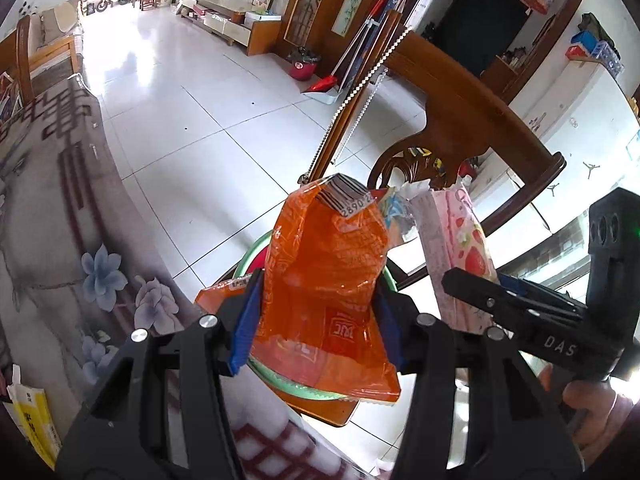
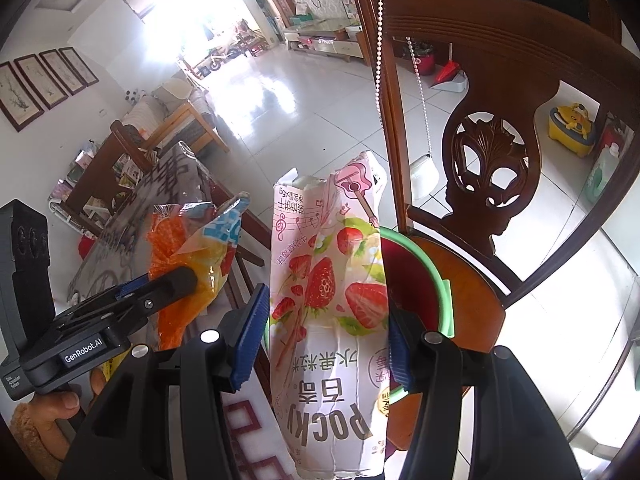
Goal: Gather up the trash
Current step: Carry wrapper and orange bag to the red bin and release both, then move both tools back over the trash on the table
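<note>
Left fingers (image 1: 316,312) clamping orange wrapper (image 1: 324,272), right fingers (image 2: 326,340) clamping pink Pocky box (image 2: 328,304), both upright, long axes vertical.

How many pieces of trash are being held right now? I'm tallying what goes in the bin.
2. An orange wrapper sits in the left gripper; a pink strawberry Pocky box sits in the right gripper. Both are above the green-rimmed bin. More may be hidden behind them.

Bright daylight from the far window (image 2: 188,8), blown out to white — glare streaking across the glossy floor tiles (image 2: 256,96). Strong fisheye bending at the rims, dark corners. Sharp up close; slightly soft in the distant room, no motion blur.
</note>
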Tool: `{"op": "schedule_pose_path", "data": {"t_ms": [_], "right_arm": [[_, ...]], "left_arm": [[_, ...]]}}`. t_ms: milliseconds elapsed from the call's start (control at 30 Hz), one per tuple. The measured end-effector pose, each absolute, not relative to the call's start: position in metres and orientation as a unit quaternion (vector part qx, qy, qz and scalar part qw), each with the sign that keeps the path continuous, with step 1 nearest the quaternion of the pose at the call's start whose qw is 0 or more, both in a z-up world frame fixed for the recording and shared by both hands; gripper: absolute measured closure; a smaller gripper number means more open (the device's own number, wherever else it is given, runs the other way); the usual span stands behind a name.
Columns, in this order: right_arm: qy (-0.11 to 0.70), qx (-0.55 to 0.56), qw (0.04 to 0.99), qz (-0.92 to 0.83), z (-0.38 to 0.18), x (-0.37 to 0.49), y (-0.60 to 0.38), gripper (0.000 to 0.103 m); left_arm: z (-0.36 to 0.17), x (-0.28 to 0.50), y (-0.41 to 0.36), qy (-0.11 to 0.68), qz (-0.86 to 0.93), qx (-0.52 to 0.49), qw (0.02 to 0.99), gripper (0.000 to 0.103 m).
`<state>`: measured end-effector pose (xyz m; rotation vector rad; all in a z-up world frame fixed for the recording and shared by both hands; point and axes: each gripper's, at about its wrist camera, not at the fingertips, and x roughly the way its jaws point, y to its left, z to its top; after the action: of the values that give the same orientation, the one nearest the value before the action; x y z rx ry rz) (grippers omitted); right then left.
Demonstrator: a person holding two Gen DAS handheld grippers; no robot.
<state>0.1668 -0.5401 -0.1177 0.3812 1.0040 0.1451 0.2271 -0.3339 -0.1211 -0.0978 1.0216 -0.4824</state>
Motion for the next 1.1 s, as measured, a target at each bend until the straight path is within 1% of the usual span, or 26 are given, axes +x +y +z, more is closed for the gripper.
{"op": "schedule_pose_path", "data": {"t_ms": [100,167,200,233,267,333,567,733,833,933,1100], "right_arm": [[0.479,0.186,0.855,0.069,-0.120,0.170,-0.542,0.050],[0.480,0.190,0.854,0.068,-0.121,0.173,-0.544,0.048],[0.481,0.193,0.853,0.067,-0.122,0.174,-0.546,0.046],[0.481,0.198,0.851,0.068,-0.124,0.175,-0.547,0.037],[0.479,0.203,0.851,0.064,-0.124,0.176,-0.549,0.029],[0.471,0.208,0.855,0.055,-0.122,0.174,-0.553,0.026],[0.469,0.206,0.858,0.041,-0.118,0.163,-0.558,0.026],[0.471,0.206,0.857,0.033,-0.116,0.147,-0.551,0.026],[0.471,0.203,0.858,0.030,-0.114,0.139,-0.543,0.026],[0.474,0.197,0.858,0.032,-0.112,0.130,-0.524,0.026],[0.490,0.180,0.851,0.056,-0.118,0.123,-0.478,0.026]], "left_arm": [[-0.124,0.231,-0.336,0.487,-0.225,-0.047,0.843,0.051],[-0.126,0.232,-0.338,0.488,-0.222,-0.046,0.843,0.048],[-0.126,0.233,-0.339,0.487,-0.221,-0.046,0.844,0.043],[-0.127,0.234,-0.339,0.486,-0.220,-0.048,0.845,0.037],[-0.127,0.233,-0.339,0.485,-0.218,-0.051,0.845,0.034],[-0.126,0.235,-0.338,0.483,-0.217,-0.056,0.847,0.029],[-0.123,0.227,-0.337,0.479,-0.225,-0.050,0.847,0.027],[-0.122,0.211,-0.323,0.478,-0.228,-0.057,0.846,0.026],[-0.119,0.198,-0.306,0.474,-0.223,-0.065,0.849,0.024],[-0.120,0.180,-0.280,0.471,-0.211,-0.076,0.853,0.023],[-0.126,0.145,-0.215,0.479,-0.168,-0.085,0.857,0.022]]}}
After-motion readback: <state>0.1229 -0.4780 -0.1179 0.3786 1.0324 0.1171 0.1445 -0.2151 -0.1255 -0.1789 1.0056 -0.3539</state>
